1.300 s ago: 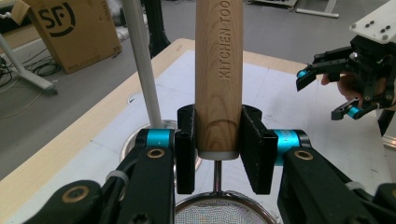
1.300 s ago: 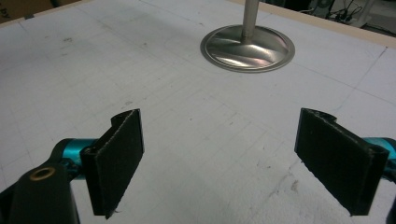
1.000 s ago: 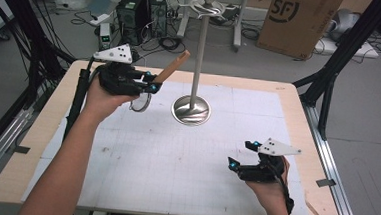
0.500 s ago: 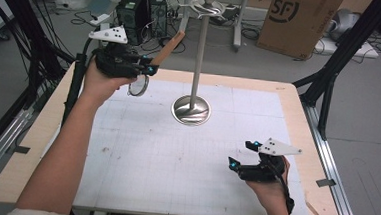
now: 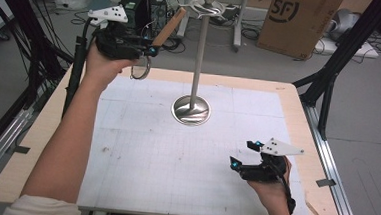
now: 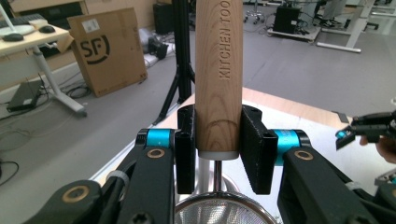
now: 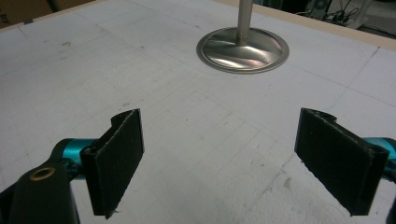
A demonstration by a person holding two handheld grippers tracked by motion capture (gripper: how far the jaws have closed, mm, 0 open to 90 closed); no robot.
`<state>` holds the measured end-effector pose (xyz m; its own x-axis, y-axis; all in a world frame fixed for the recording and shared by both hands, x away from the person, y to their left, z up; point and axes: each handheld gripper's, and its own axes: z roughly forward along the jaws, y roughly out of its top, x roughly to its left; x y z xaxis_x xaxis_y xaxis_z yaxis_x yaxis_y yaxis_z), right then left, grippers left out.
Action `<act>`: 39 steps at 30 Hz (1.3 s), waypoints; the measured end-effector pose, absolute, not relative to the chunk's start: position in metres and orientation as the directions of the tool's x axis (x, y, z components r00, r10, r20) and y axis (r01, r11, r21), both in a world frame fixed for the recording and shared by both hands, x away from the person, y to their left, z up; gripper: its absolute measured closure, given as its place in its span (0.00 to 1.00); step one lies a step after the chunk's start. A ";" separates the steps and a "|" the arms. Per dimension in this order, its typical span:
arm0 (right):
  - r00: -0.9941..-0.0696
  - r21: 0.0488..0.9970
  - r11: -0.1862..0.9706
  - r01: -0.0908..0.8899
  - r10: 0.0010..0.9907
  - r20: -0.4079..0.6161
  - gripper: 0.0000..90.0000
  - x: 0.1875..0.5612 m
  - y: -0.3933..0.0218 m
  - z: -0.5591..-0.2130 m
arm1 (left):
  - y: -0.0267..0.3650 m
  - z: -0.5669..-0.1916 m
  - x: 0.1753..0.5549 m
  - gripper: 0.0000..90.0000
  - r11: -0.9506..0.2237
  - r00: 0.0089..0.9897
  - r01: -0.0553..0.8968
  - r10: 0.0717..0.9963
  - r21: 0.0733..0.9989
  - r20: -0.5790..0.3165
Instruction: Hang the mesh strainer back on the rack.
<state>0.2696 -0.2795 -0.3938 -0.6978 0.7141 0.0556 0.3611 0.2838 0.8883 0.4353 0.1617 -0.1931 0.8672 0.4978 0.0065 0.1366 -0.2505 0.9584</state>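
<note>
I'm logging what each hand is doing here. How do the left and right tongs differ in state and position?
The left tongs are shut on a wooden strainer handle; the right tongs are open and hold nothing. The left tongs are raised beyond the table's far left corner, level with the top of the metal stand; the right tongs sit low over the white mat at near right. Both have black jaws and a grey plate.
</note>
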 end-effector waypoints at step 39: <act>-0.694 0.891 0.280 0.357 0.718 0.053 0.16 0.267 -0.281 -0.390 | 0.153 -0.193 0.451 0.77 -0.235 0.855 0.168 0.518 0.957 -0.023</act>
<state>0.2668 -0.2815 -0.3903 -0.6941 0.7180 0.0529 0.3574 0.2798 0.8910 0.4509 0.1525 -0.1931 0.8552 0.5178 -0.0229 0.1679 -0.2350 0.9574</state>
